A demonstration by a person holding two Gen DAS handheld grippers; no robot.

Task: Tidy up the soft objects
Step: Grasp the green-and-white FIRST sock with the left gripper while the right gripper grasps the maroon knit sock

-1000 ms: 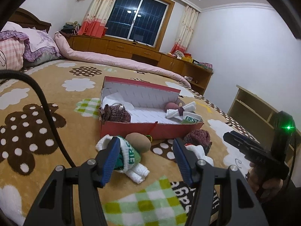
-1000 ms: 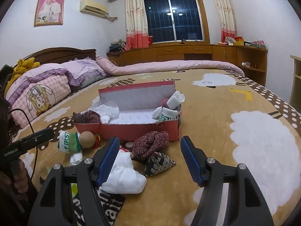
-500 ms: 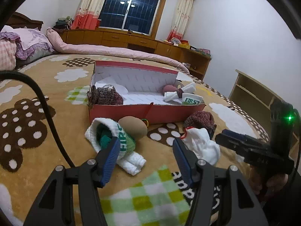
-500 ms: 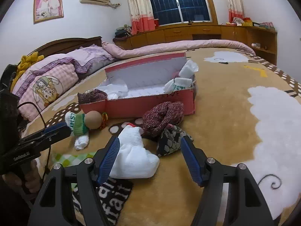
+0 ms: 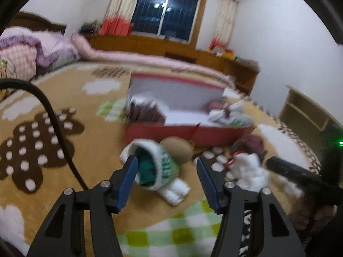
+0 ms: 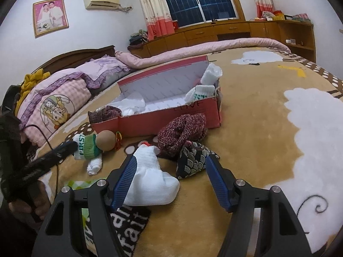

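Note:
A red shoebox (image 6: 167, 117) lies open on the bed with socks and a maroon knit inside; it also shows in the left wrist view (image 5: 188, 131). In front of it lie a green-and-white sock bundle (image 5: 158, 167) (image 6: 88, 147), a tan ball (image 5: 176, 150) (image 6: 106, 140), a white sock bundle (image 6: 150, 180) (image 5: 250, 171), a maroon knit piece (image 6: 182, 130) and a dark patterned pouch (image 6: 193, 160). My left gripper (image 5: 167, 182) is open, its jaws astride the green-and-white bundle. My right gripper (image 6: 170, 182) is open over the white bundle and the pouch.
The bed carries a tan blanket (image 6: 257, 128) with cloud and flower patches. Pillows (image 6: 57, 98) lie at the headboard and a rolled pink quilt (image 6: 203, 49) at the far edge. A wooden shelf (image 5: 308, 115) stands right of the bed. A black cable (image 5: 51, 115) crosses the left wrist view.
Both grippers have moved forward and down toward the loose items. The left one now has the green-and-white bundle between its jaws; the right one is closer over the white bundle. Both stay open.

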